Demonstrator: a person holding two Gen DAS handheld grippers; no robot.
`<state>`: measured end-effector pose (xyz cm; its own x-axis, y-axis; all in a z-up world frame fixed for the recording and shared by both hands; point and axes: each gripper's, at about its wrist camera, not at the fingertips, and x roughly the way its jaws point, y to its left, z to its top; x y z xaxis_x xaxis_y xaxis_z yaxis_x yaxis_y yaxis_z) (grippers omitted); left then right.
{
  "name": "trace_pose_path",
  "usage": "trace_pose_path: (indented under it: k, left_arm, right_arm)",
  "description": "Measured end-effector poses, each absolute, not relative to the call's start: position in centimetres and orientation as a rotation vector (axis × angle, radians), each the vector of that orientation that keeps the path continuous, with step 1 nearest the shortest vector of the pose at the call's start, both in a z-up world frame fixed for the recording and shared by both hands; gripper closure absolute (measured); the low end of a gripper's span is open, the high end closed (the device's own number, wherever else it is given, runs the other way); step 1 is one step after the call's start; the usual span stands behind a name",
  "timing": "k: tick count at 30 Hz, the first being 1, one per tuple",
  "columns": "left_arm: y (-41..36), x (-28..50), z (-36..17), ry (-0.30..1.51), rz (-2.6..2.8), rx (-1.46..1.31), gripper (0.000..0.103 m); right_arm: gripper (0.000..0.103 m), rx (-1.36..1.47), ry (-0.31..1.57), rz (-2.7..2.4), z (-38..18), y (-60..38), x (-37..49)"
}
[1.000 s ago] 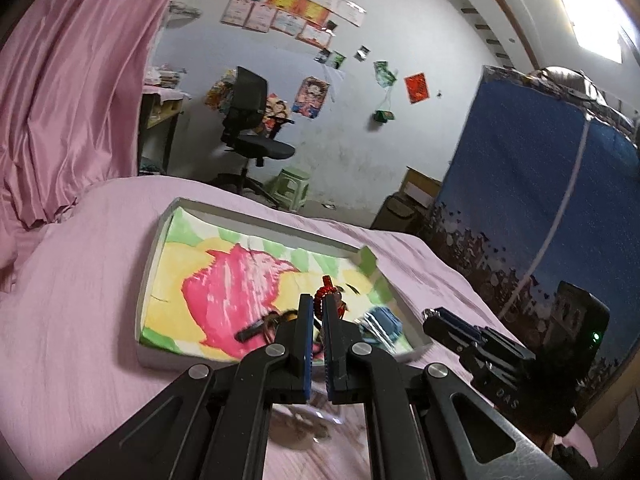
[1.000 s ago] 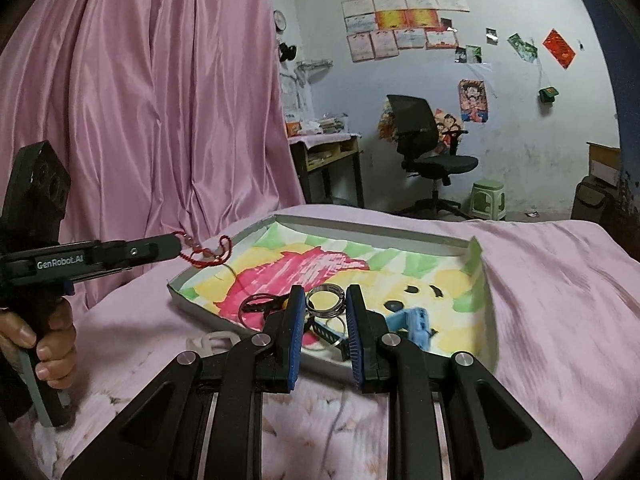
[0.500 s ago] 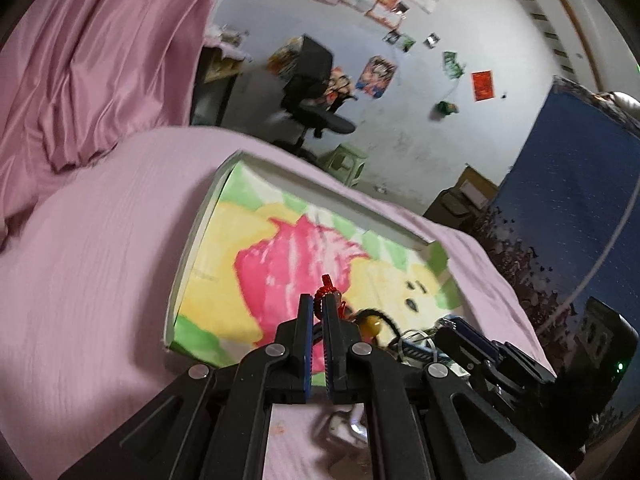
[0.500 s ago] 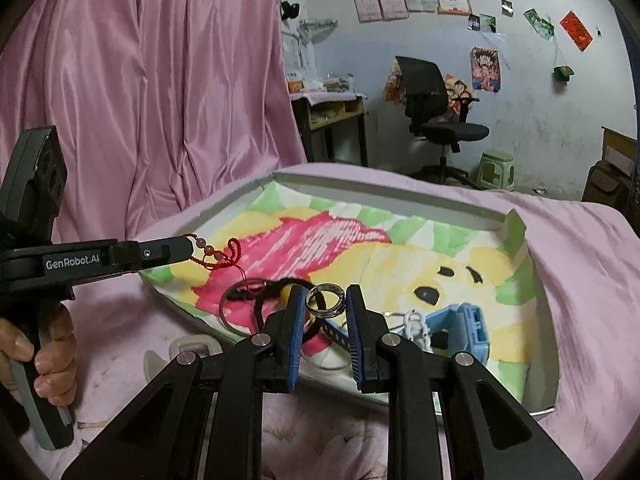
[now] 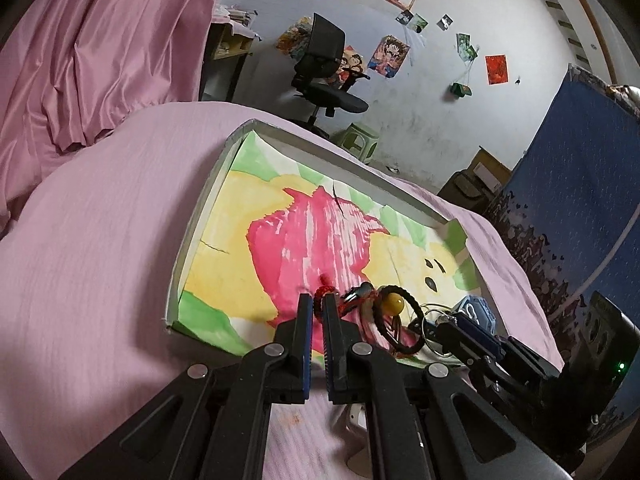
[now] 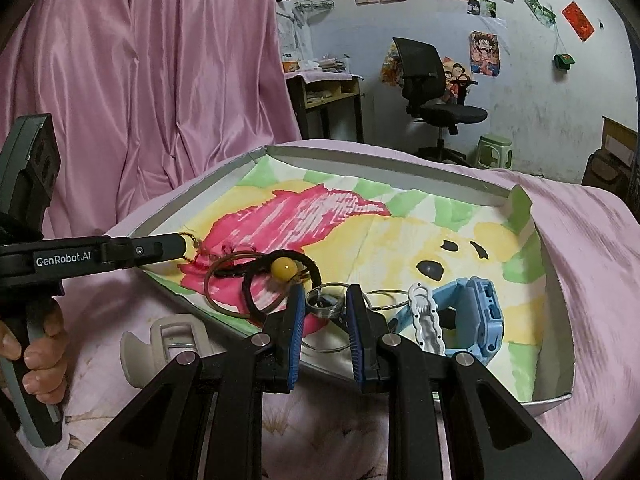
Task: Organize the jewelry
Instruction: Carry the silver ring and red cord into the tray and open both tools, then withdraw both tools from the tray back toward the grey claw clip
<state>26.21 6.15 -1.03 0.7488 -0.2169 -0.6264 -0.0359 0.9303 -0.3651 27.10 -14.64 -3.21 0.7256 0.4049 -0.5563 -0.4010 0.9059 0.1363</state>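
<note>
A shallow grey tray (image 5: 199, 216) lined with a painted paper lies on the pink bed. My left gripper (image 5: 319, 299) is shut on a red cord bracelet (image 5: 322, 290), low over the pink patch. In the right wrist view the left gripper (image 6: 185, 241) reaches in from the left with the red bracelet (image 6: 218, 250) trailing onto the paper. My right gripper (image 6: 325, 305) is shut on a silver ring (image 6: 326, 301) above the tray's (image 6: 384, 166) near edge. A black hair tie with a yellow bead (image 6: 284, 268), a thin brown hoop (image 6: 216, 294) and a blue watch (image 6: 478, 312) lie in the tray.
A white clip (image 6: 426, 318) rests beside the watch. A pale plastic piece (image 6: 172, 338) lies on the bed in front of the tray. A hand (image 6: 38, 360) holds the left gripper's handle. Pink curtain (image 6: 160, 60) left, office chair (image 6: 432, 84) behind, blue wardrobe (image 5: 580, 184) right.
The left gripper has come down and forward, bringing the red bracelet from the air onto the tray's paper. The right gripper has moved closer over the tray, still holding the ring.
</note>
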Motion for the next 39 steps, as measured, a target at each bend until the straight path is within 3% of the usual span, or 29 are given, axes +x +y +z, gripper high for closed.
trace_pose_path:
  k: [6, 13, 17, 23, 28, 39]
  left_arm:
    - [5.8, 25.9, -0.7, 0.719, -0.107, -0.343, 0.089]
    - [5.3, 24.4, 0.4, 0.663, -0.103, -0.304, 0.052]
    - [5.0, 23.0, 1.2, 0.619, -0.081, -0.272, 0.030]
    - [4.9, 20.7, 2.1, 0.556, -0.046, -0.237, 0.009]
    - [4.7, 18.4, 2.8, 0.503, -0.013, -0.196, 0.002]
    - [4.1, 15.0, 3.3, 0.467, -0.013, -0.135, 0.001]
  right_arm:
    - [0.074, 0.021, 0.596, 0.432, -3.0, -15.1, 26.8]
    - [0.057, 0.034, 0.527, 0.394, -2.0, -16.0, 25.4]
    - [0.038, 0.047, 0.454, 0.361, -0.8, -16.9, 23.9]
    - [0.005, 0.092, 0.346, 0.330, 0.7, -18.5, 21.3]
    - [0.002, 0.123, 0.286, 0.309, 1.5, -19.5, 19.4]
    - [0.002, 0.103, 0.260, 0.323, 1.9, -20.0, 16.4]
